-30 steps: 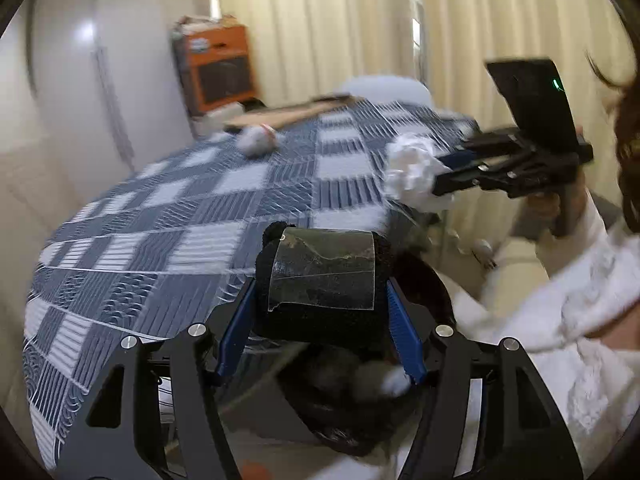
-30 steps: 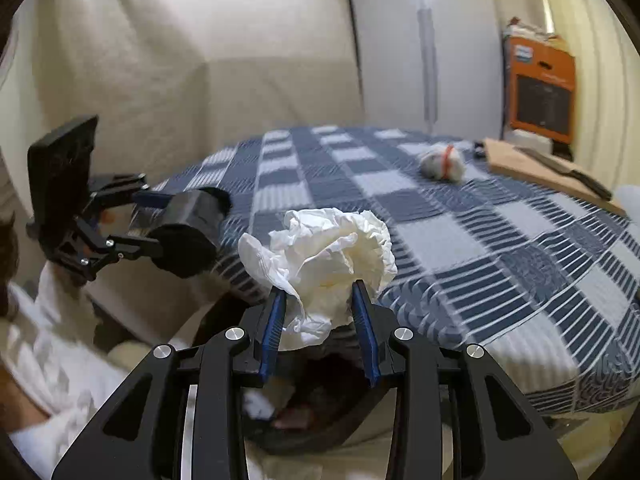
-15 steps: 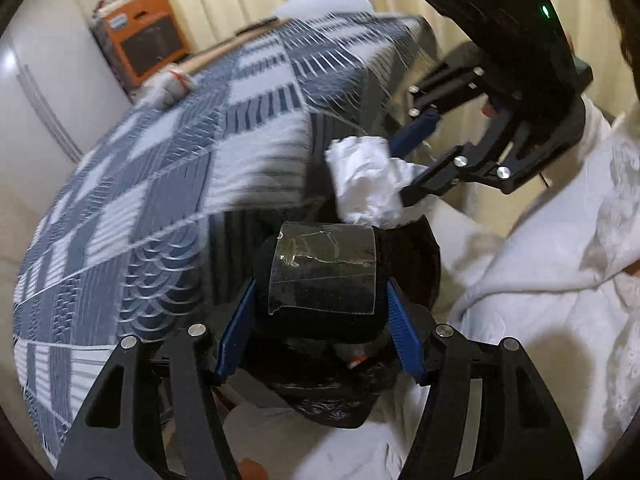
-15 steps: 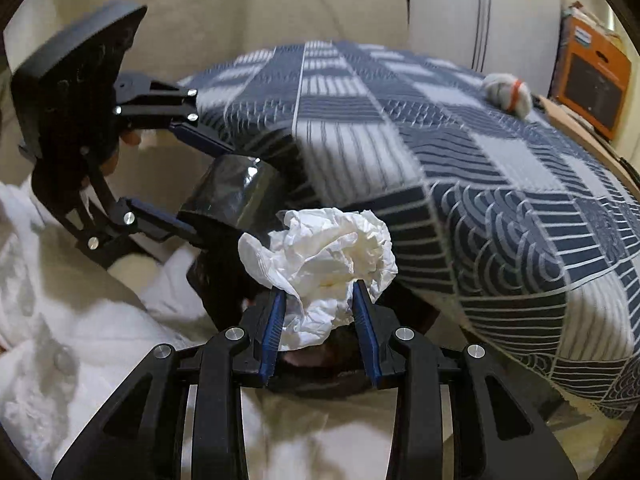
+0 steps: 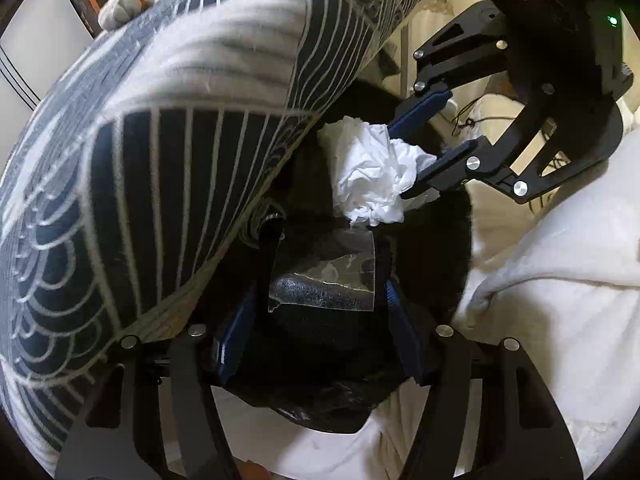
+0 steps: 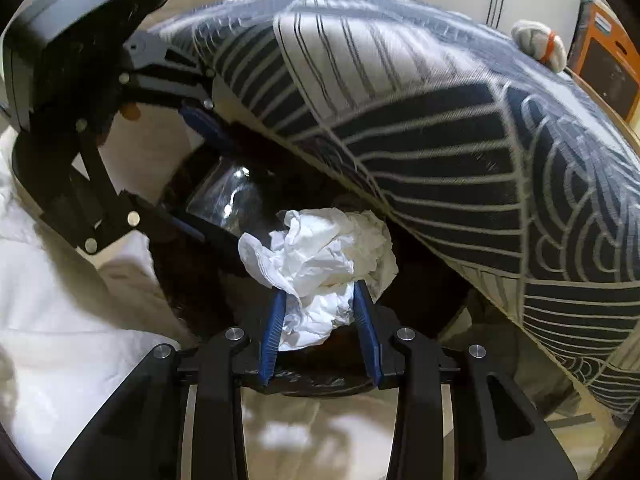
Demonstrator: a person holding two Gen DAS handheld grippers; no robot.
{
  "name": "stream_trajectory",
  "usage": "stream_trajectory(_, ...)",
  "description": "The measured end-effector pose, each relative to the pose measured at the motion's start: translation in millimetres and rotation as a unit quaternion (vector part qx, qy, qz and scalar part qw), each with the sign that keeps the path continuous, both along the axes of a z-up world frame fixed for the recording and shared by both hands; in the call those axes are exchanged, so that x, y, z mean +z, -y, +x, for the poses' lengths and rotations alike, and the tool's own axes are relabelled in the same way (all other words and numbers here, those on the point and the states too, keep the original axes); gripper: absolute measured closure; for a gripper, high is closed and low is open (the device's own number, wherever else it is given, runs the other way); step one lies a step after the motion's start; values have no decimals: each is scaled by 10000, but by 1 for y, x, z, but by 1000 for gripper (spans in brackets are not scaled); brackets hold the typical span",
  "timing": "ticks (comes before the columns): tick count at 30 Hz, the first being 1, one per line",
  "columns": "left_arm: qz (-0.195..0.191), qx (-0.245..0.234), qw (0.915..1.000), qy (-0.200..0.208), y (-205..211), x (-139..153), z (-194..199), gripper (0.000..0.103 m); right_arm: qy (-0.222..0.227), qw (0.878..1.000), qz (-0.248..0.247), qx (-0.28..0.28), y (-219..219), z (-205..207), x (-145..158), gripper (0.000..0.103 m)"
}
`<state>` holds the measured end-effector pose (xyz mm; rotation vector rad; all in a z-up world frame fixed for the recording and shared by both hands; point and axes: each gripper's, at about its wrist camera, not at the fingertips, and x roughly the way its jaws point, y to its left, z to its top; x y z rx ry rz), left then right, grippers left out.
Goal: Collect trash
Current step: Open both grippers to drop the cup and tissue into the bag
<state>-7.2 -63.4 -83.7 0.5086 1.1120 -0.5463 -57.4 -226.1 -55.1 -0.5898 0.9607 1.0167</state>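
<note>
So I'm running both tools at once here, and I'd say I'm somewhere in the middle of this pickup. Two bits of trash are in hand and hanging over the black trash bag (image 5: 436, 240) that's sitting below the edge of the surface (image 5: 168, 128), right by the person's white clothing (image 5: 560, 300). Nothing from this pair has been dropped yet, as far as I can see. I can't really tell what's already inside the bag, it's too dark in there.

Still left: there's a whitish bundle with an orange band (image 6: 540, 46) sitting up on the patterned cloth, well away from both tools. My guess is that one is next, but I can't say for sure it's trash.

Right tool (image 6: 320, 332): its blue pads are clamping the crumpled white tissue (image 6: 320, 256) near its bottom, only partly apart because the wad is filling the gap. Most of the tissue is sticking out past the tips, over the bag's mouth.

Left tool (image 5: 320, 320): it's gripping a rounded black object with a patch of clear tape (image 5: 324, 280) on it, jaws sitting a fair bit wider since that thing is chunkier. It's pointing down at the bag too, just beside the tissue.

Next call, I reckon, is letting go of both.
</note>
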Motion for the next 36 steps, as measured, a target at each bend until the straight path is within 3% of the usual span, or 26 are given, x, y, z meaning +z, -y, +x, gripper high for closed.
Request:
stream_trajectory(8,221,-89,9991,-356,4,-17,13,40,111,9991,-384,160,-12,8,-21,70)
stream_trajectory(20,466,-19,9973,-569,8,-34,26,38,120,9986,-482,185,-19,7,-35,69)
stream_trajectory(22,377,15,9977,-569,3,-33,27,29,112,9986,-484,202,-20,4,-36,63)
stream_trajectory(24,245,68,9987,-453,-3,-34,23,15,71,9988,-442,221,-21,4,-35,41)
stream_trajectory(25,179,96,9990,-389,-4,-31,22,9,87,9989,-415,217,-21,3,-34,36)
stream_trajectory(27,-16,170,9994,-314,-7,-26,20,8,135,9990,-385,160,-21,3,-31,22)
stream_trajectory(30,-201,314,9991,-184,-15,-18,20,6,18,9997,-238,6,-15,8,-25,16)
stream_trajectory(36,-653,463,9966,210,-16,-7,-2,6,-37,9997,-30,-240,-4,10,-10,15)
